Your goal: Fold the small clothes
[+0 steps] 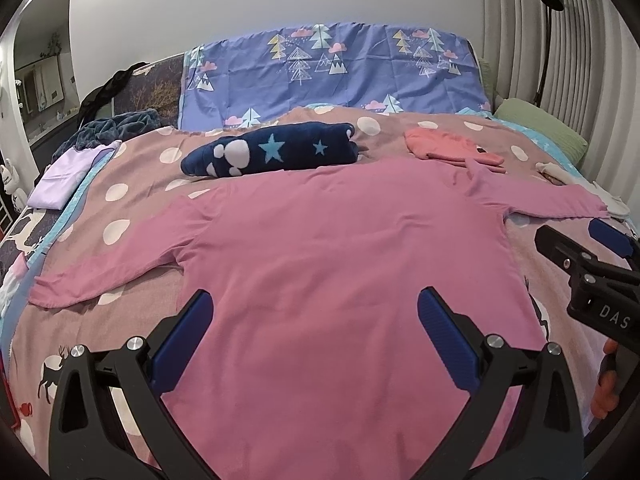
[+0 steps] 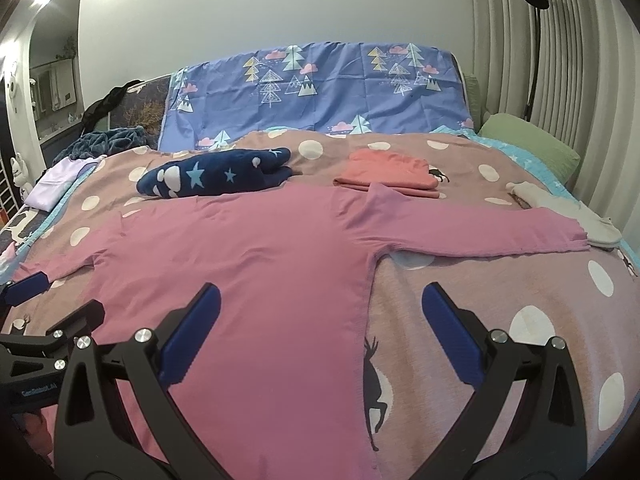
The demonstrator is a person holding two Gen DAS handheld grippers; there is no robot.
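Both of our grippers are hovering with jaws spread wide, gripping nothing. Our left gripper (image 1: pixel 314 316) is hanging over the lower body of the pink long-sleeved cotton top (image 1: pixel 328 248), which is lying flat with both sleeves stretched out to either side. Our right gripper (image 2: pixel 320 312) is straddling that top's right side edge, one blue-padded finger (image 2: pixel 192 332) above the fabric, the other above the dusty-pink polka-dot blanket (image 2: pixel 500 280). Just beyond the top's collar we are seeing a navy fleece bundle with stars (image 2: pixel 212 178) ahead to the left and a folded coral garment (image 2: pixel 390 174) ahead to the right. A small white garment (image 2: pixel 568 216) is touching the right cuff.
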